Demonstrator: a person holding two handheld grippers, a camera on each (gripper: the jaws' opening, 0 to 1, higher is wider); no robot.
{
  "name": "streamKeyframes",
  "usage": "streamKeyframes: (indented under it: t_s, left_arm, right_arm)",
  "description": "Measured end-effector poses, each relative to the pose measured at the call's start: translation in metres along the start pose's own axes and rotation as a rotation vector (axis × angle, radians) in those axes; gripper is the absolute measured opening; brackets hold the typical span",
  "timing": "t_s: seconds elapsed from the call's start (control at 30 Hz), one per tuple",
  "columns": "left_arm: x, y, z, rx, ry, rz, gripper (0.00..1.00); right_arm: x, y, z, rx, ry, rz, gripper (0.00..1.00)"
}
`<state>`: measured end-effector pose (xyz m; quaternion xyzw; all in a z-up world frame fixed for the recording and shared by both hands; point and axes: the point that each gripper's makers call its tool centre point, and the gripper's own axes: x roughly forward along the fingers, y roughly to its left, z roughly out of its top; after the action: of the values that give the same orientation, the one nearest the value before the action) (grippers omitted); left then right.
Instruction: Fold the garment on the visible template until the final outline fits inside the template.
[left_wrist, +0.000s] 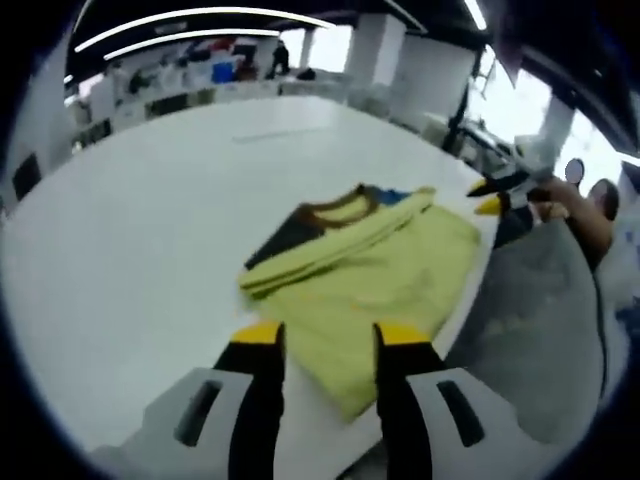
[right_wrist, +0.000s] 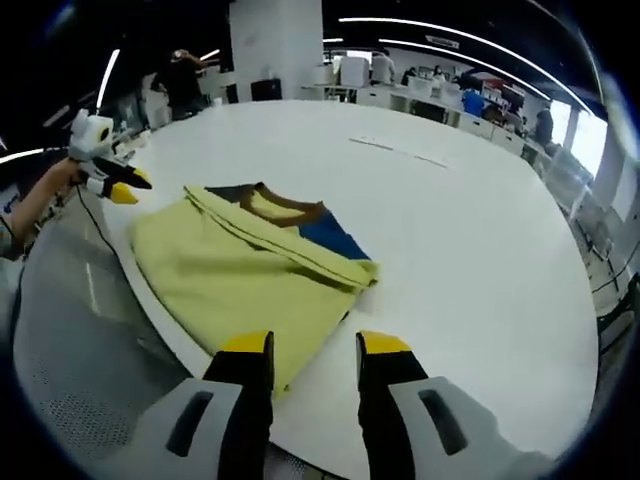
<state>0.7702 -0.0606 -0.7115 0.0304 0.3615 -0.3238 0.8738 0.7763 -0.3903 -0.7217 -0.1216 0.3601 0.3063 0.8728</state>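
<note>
Yellow-green garment (left_wrist: 370, 270) lies folded on the white desk (left_wrist: 130, 230), close to the desk's near edge. Left gripper view: a folded band runs across the garment's far part; beyond it a brown collar and a blue patch show. No writing or label can be read on it. Left tool (left_wrist: 330, 335) hangs just above the garment's near edge, jaws apart, grasping nothing. Other tool (left_wrist: 500, 195) appears at far right, off the desk edge, held by a hand (left_wrist: 560, 200).

Right gripper view: garment (right_wrist: 240, 270) sits at the desk (right_wrist: 470, 250) edge, blue part on its right. Right tool (right_wrist: 315, 345) is released, jaws apart, over the garment's near corner. Left tool (right_wrist: 120, 185) shows at far left in a hand (right_wrist: 65, 175). No containers are close enough to make out.
</note>
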Motion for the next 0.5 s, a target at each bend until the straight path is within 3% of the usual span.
streamKeyframes:
  t_s: [0.5]
  left_arm:
    - [-0.008, -0.011, -0.034, -0.078, 0.038, -0.018, 0.29]
  right_arm:
    - [-0.004, 0.028, -0.03, 0.052, 0.061, 0.066, 0.26]
